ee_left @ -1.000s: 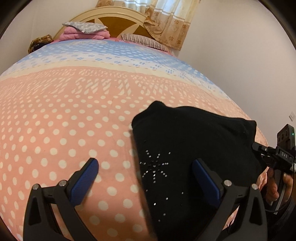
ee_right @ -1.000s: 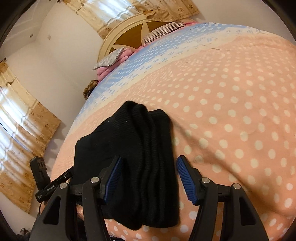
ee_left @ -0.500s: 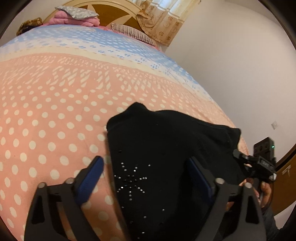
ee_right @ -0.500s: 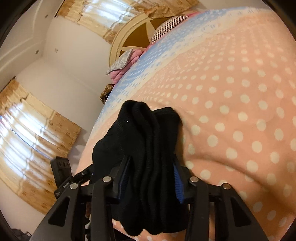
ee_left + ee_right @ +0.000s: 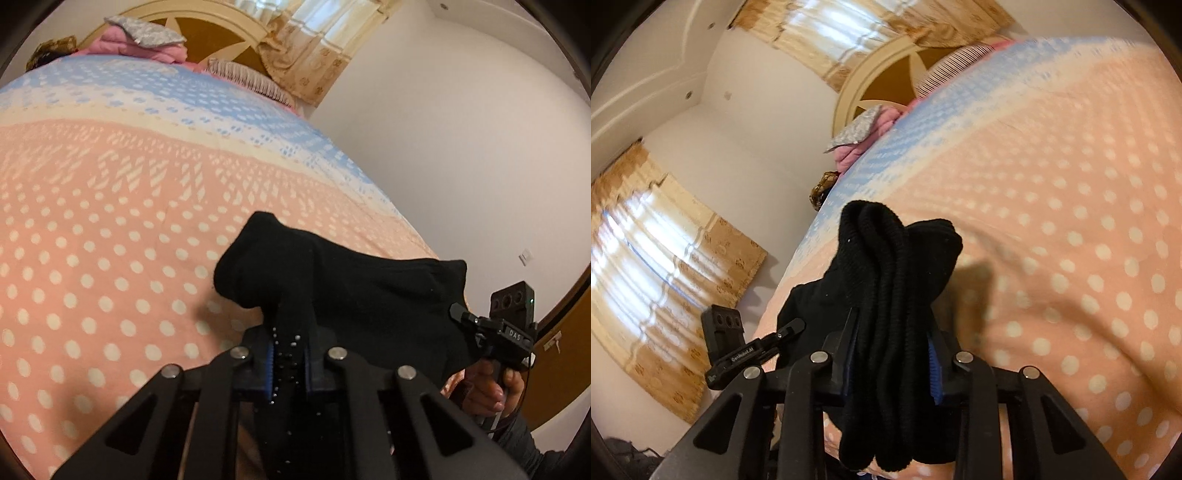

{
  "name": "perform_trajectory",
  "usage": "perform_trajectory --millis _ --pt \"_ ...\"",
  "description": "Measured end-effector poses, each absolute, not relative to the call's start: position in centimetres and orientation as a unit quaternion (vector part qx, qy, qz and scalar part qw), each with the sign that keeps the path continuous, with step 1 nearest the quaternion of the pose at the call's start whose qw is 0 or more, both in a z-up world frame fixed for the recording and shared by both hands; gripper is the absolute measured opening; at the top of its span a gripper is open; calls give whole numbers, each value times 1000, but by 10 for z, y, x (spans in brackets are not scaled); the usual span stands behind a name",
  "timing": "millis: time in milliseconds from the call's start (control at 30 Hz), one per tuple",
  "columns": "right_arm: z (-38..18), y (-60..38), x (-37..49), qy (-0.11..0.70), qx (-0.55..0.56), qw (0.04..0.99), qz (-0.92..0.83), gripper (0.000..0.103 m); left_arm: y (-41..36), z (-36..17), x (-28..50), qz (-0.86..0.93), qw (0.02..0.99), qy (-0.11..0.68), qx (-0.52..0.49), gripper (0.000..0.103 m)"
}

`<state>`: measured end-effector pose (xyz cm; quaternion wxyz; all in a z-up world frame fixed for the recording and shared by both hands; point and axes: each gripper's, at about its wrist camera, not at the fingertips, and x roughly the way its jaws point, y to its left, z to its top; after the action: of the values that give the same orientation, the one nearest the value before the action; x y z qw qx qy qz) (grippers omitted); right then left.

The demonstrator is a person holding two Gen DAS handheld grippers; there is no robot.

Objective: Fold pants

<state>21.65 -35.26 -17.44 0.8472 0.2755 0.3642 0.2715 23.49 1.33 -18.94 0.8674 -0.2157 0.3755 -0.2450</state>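
Observation:
The black pants (image 5: 354, 291) lie folded into a thick bundle near the edge of the pink polka-dot bed (image 5: 110, 258). My left gripper (image 5: 290, 365) is shut on the near edge of the bundle, on the part with small shiny studs. My right gripper (image 5: 892, 362) is shut on the opposite edge of the pants (image 5: 894, 266), where several ribbed layers stack up and hang over the jaws. The right gripper also shows at the far right of the left wrist view (image 5: 495, 332), and the left gripper shows at the left of the right wrist view (image 5: 746, 347).
Pink bedding and a grey pillow (image 5: 144, 37) are piled at the wooden headboard (image 5: 221, 40). Curtains (image 5: 657, 266) hang on the wall left of the bed. A white wall (image 5: 461, 147) runs along the bed's right side, with a wooden door edge (image 5: 565, 332).
Both grippers went from open beside the pants to shut on opposite edges of the bundle. The fabric has bunched up and lifted between them.

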Motion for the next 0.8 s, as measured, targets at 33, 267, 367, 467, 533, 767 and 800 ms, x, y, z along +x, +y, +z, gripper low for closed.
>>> perform_trajectory --millis 33,267,367,467,533,767,800 --pt "-170 -349 216 362 270 849 273 31 16 -186 233 -247 868 372 -219 11" --pt "-150 -311 240 369 240 848 295 31 53 -161 223 -227 886 340 -220 11" --pt "-140 -276 261 371 216 849 310 31 78 -153 219 -205 896 328 -219 11" --pt "-132 -231 290 377 195 842 334 31 116 -147 216 -168 908 315 -217 11" --pt "-129 -194 311 384 177 836 349 31 138 -147 215 -143 915 310 -215 11" --pt "-134 -74 369 413 132 810 395 31 214 -155 215 -54 928 302 -212 11" --pt "-137 -61 374 418 128 806 398 31 225 -158 214 -39 929 301 -210 11"
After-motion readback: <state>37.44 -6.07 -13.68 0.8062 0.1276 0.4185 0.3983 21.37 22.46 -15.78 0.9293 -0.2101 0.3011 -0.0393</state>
